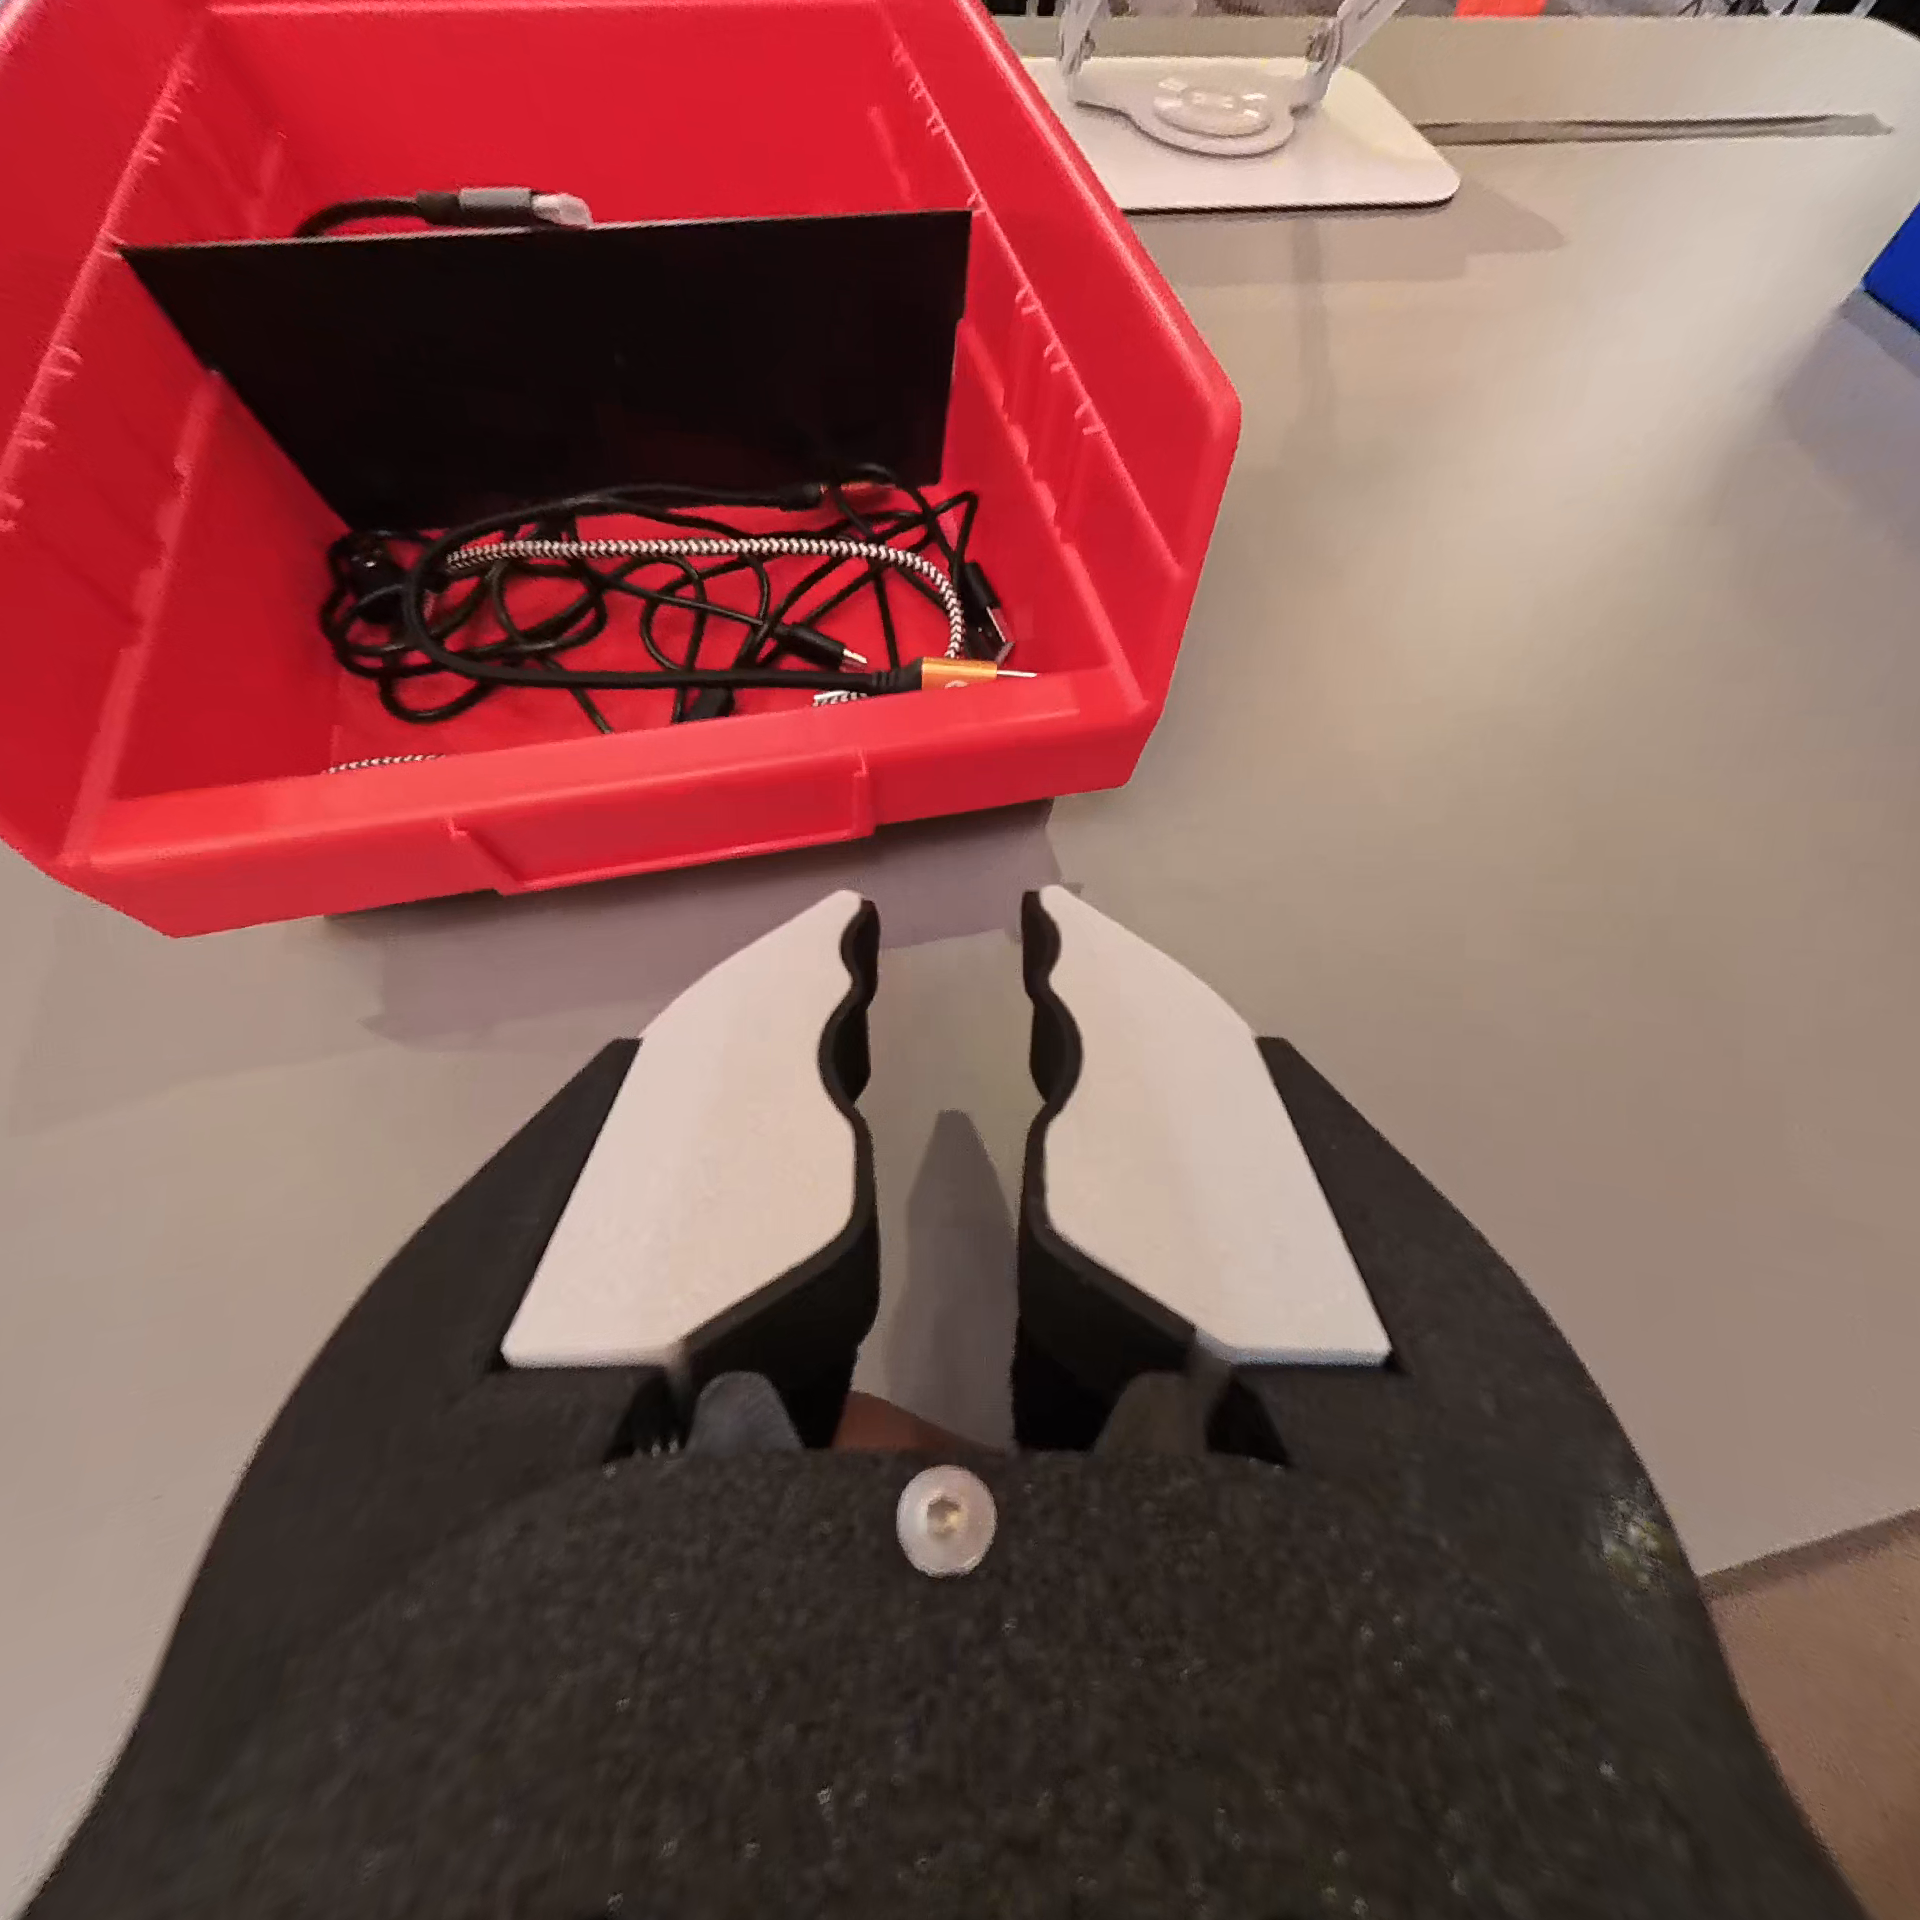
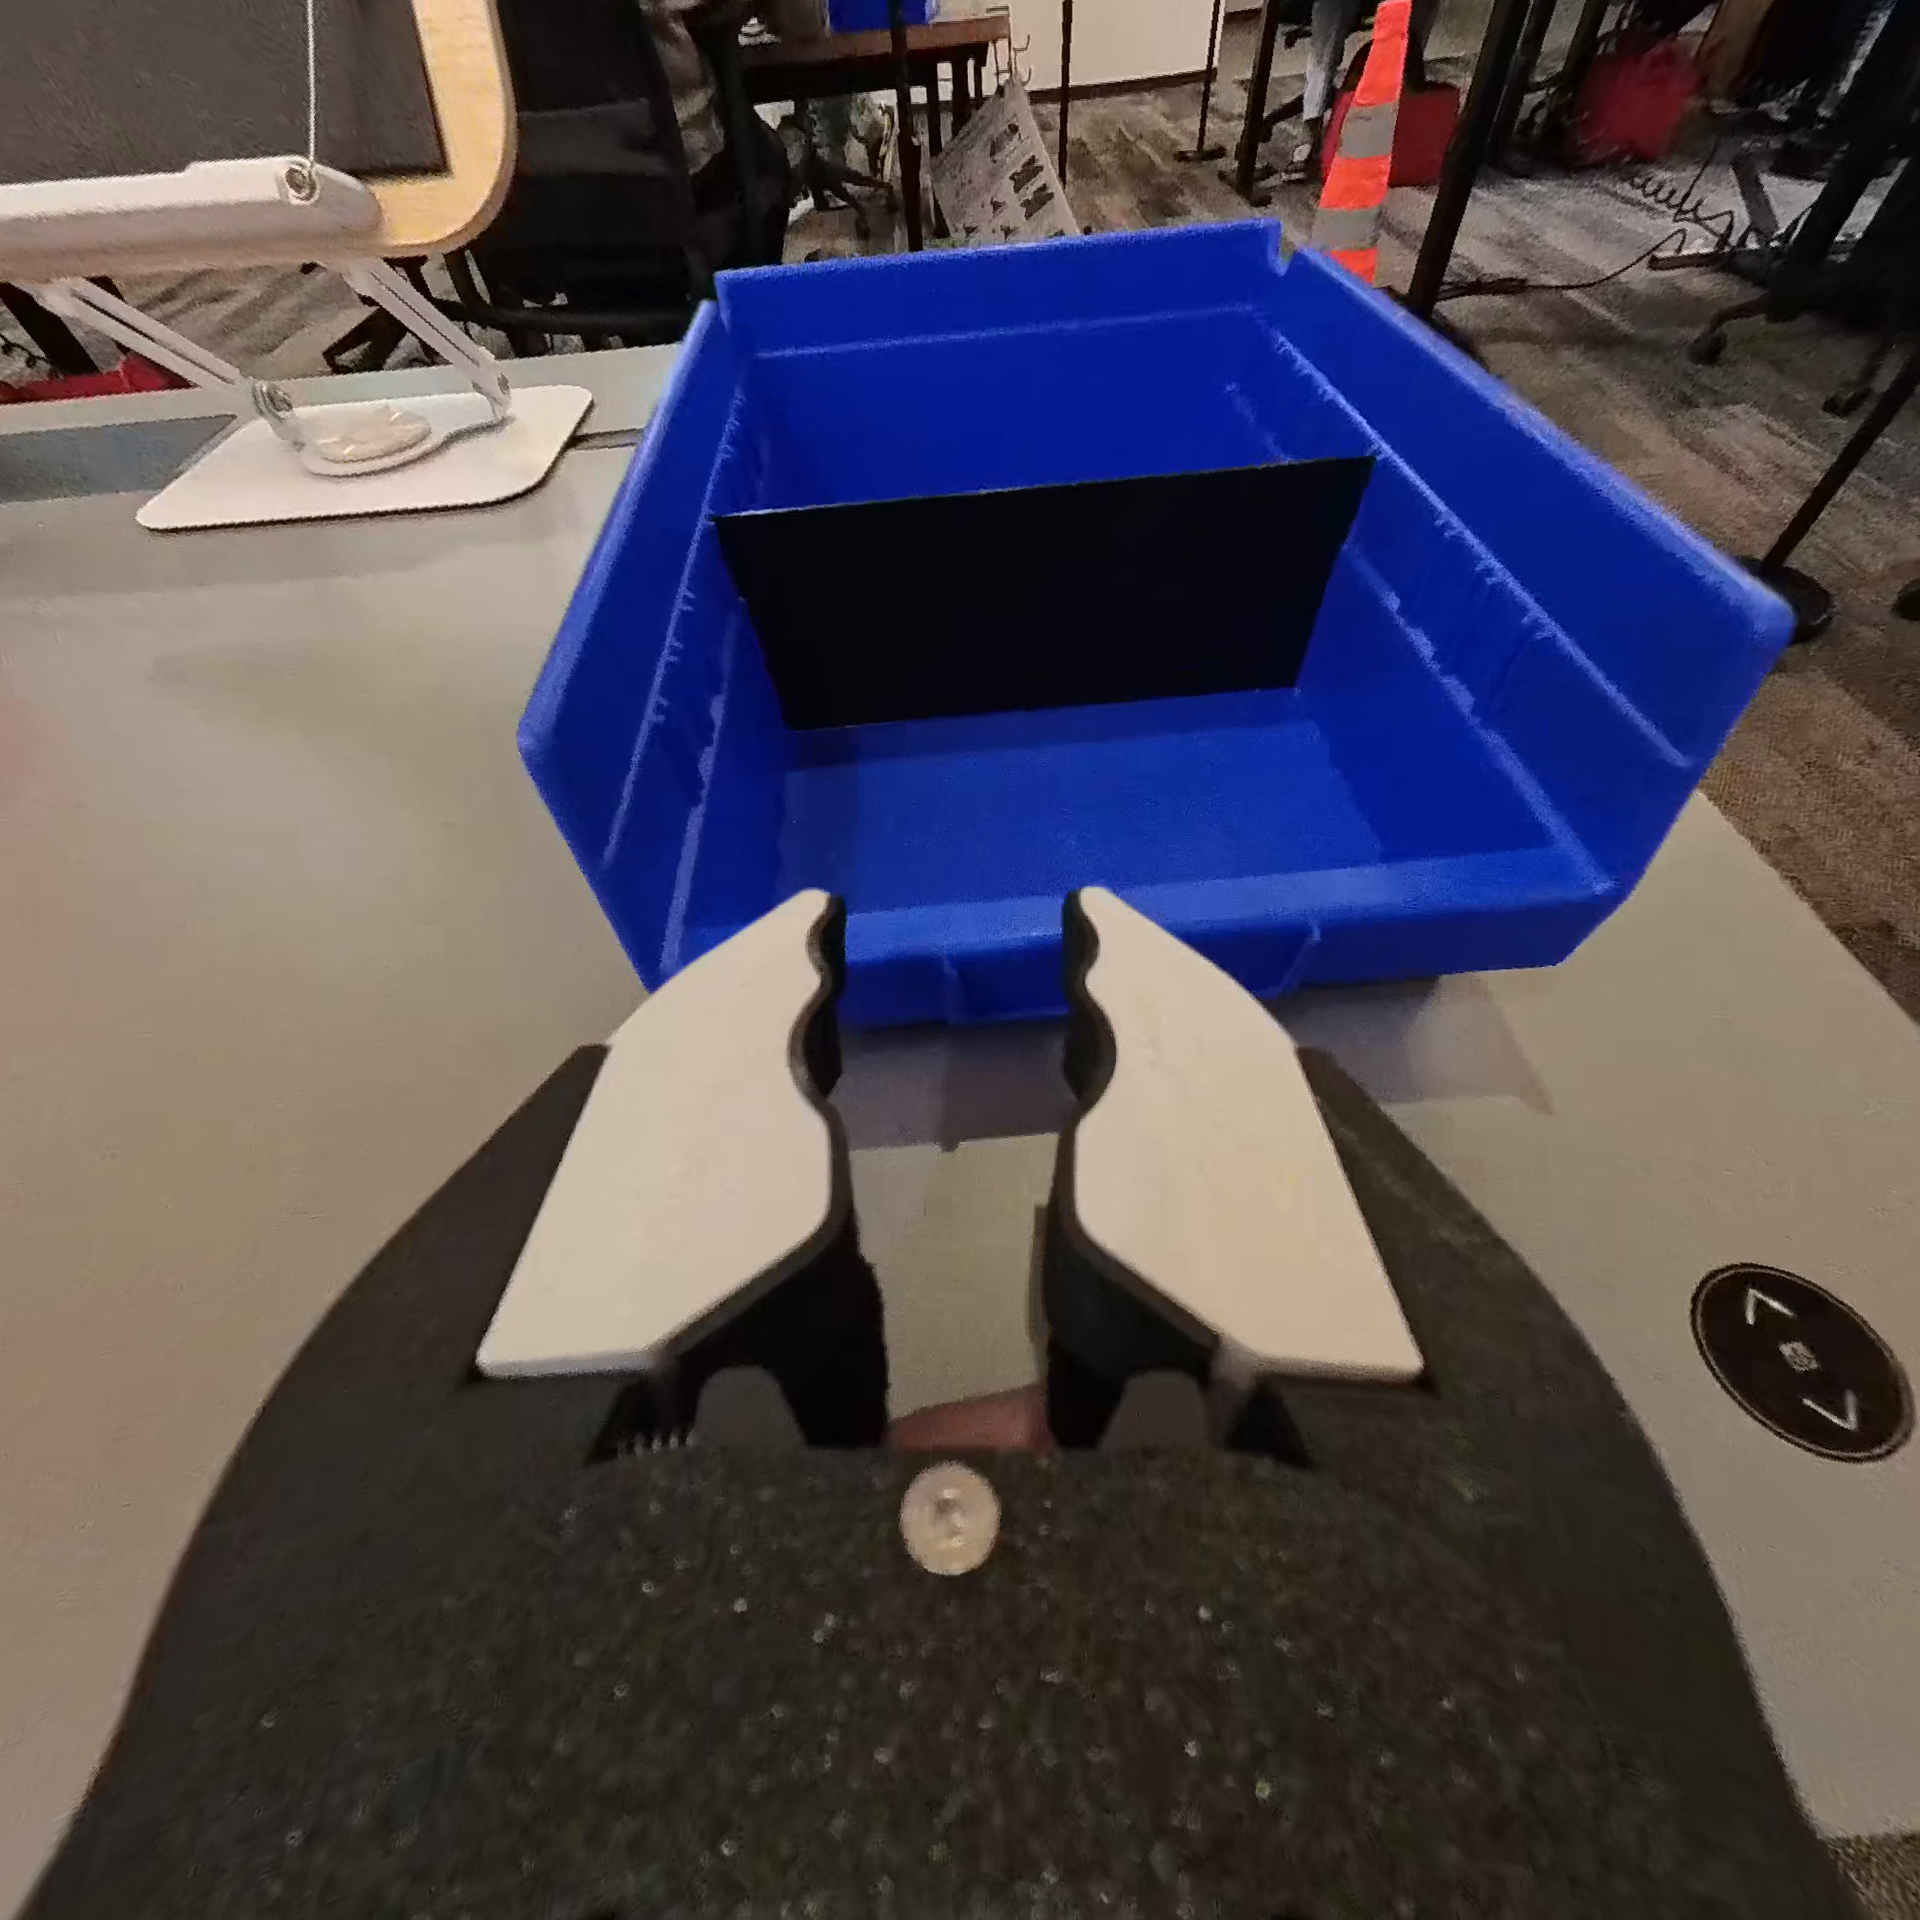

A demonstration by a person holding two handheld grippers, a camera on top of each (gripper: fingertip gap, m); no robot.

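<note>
- Left gripper (image 1: 950,914) above the grey tabletop (image 1: 1507,727), jaws apart, nothing between them.
- Red bin (image 1: 644,800) just ahead of the left jaws and a bit to the left, not touching; black divider (image 1: 561,353) stands across it.
- Tangled cables (image 1: 665,603) in the bin's near compartment; another cable (image 1: 488,205) behind the divider.
- Right gripper (image 2: 954,914) over the tabletop, jaws apart, holding nothing.
- Blue bin (image 2: 1455,914) directly ahead of the right jaws, close; whether they touch, can't tell. Black divider (image 2: 1039,592) inside.
- White stand (image 2: 343,457) far left on the tabletop; round control button (image 2: 1801,1361) to the right.
</note>
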